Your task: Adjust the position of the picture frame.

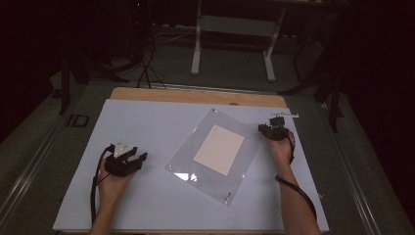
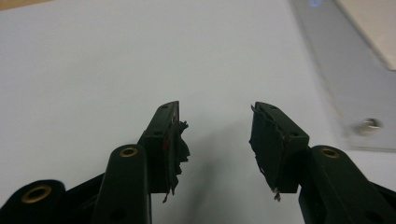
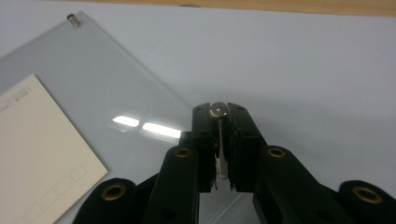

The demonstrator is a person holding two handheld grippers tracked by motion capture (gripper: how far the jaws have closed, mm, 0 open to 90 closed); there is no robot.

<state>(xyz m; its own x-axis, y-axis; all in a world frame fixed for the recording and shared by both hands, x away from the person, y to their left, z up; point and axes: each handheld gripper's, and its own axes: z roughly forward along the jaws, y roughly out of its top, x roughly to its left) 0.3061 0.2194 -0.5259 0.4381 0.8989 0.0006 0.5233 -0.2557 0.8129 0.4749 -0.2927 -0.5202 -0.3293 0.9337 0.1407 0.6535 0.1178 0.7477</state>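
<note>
The right gripper (image 3: 219, 116) is clamped on a small metal standoff (image 3: 218, 111) held lengthwise between its jaws, right at the near corner of the clear acrylic panel (image 1: 195, 142), whereas the left gripper (image 2: 215, 140) rests with jaws apart, farther from that panel.

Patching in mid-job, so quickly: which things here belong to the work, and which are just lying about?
In the job:
- clear acrylic frame with the cream card inside
- metal corner screw, clamped in the right claw
- left claw, open, resting on the white sheet

Lying about:
- small strip beyond the right claw
- stand on the floor behind
</note>
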